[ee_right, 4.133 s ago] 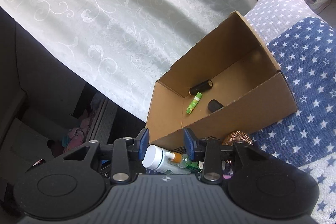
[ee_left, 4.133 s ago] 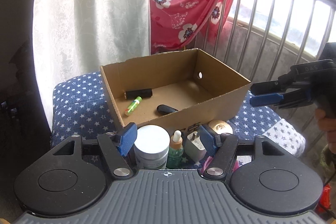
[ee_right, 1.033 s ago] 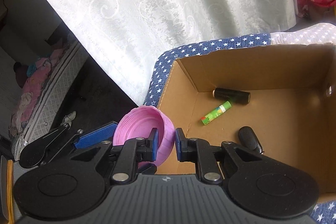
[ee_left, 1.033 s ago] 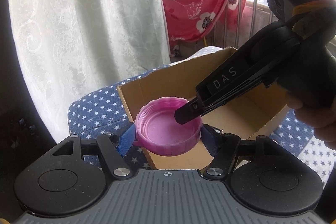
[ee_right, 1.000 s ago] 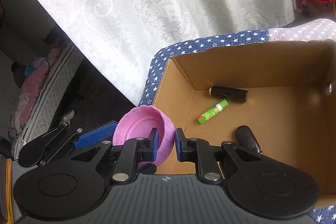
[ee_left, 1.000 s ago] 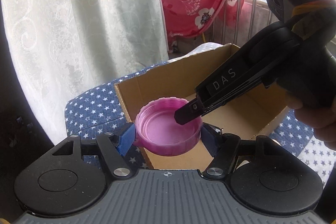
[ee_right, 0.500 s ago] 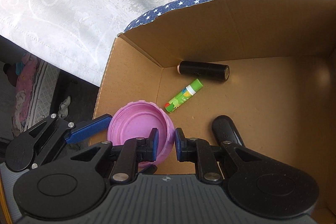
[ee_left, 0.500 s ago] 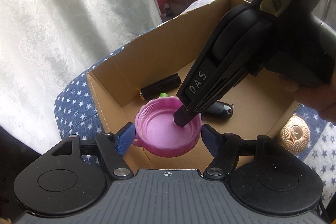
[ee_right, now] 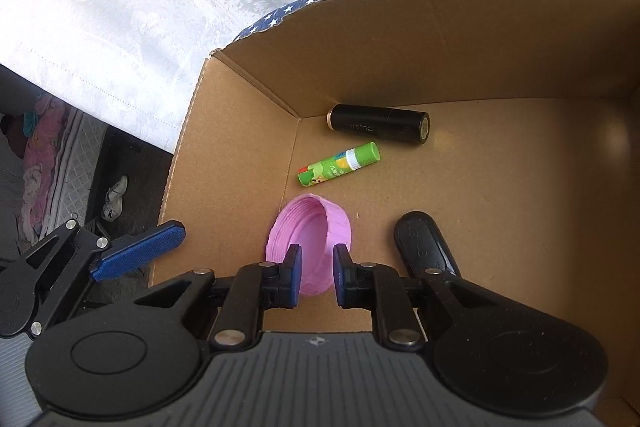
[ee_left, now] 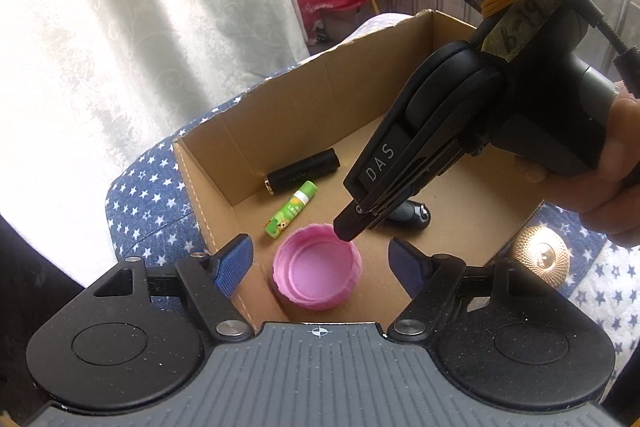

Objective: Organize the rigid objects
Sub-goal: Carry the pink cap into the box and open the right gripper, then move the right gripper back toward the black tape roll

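The right gripper (ee_right: 314,277) pinches the near rim of the pink cap (ee_right: 310,243) low in the cardboard box (ee_right: 460,27), while the left gripper (ee_left: 320,263), its jaws opening, no longer touches the cap between them.

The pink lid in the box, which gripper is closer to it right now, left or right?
Right. The right gripper pinches the pink lid's rim. The left gripper straddles the lid, its jaws opening, pads clear of it on both sides.
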`<act>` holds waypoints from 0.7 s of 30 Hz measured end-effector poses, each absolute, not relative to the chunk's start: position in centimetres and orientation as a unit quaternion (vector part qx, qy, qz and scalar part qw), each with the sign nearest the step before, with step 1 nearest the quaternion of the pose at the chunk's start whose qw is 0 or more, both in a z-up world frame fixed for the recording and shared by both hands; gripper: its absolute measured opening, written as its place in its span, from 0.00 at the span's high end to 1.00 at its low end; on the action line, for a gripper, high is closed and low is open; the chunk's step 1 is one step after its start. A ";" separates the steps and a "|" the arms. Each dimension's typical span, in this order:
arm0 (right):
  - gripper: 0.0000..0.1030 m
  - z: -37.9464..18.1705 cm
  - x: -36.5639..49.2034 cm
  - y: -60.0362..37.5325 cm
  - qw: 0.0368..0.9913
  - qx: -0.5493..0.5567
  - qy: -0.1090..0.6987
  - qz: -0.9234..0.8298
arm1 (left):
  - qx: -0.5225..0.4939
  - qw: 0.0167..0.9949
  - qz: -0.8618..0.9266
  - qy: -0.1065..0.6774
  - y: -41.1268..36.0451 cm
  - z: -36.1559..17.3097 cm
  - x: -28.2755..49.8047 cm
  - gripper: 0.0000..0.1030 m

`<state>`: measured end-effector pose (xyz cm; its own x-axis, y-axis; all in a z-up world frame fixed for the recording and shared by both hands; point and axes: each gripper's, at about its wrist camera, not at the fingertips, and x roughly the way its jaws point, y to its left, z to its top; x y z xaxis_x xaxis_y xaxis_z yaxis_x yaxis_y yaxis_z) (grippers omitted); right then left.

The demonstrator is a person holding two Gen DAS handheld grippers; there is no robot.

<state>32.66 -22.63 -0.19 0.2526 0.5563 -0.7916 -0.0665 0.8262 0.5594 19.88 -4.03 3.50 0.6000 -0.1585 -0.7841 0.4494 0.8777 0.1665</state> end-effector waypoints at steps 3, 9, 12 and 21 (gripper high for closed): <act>0.82 1.3 30.8 -24.2 0.773 0.234 0.552 0.209 | 0.155 0.889 -0.174 0.394 -2.9 4.8 18.4 0.25; 0.82 4.6 24.2 -27.6 0.804 0.273 0.481 0.218 | 0.110 0.914 -0.188 0.342 -0.9 7.5 13.7 0.19; 0.81 6.0 19.9 -28.8 0.822 0.286 0.439 0.223 | 0.089 0.923 -0.193 0.321 0.2 7.6 11.4 0.16; 0.81 3.4 10.4 -27.6 0.847 0.281 0.395 0.217 | 0.069 0.915 -0.228 0.326 -0.4 3.7 5.0 0.07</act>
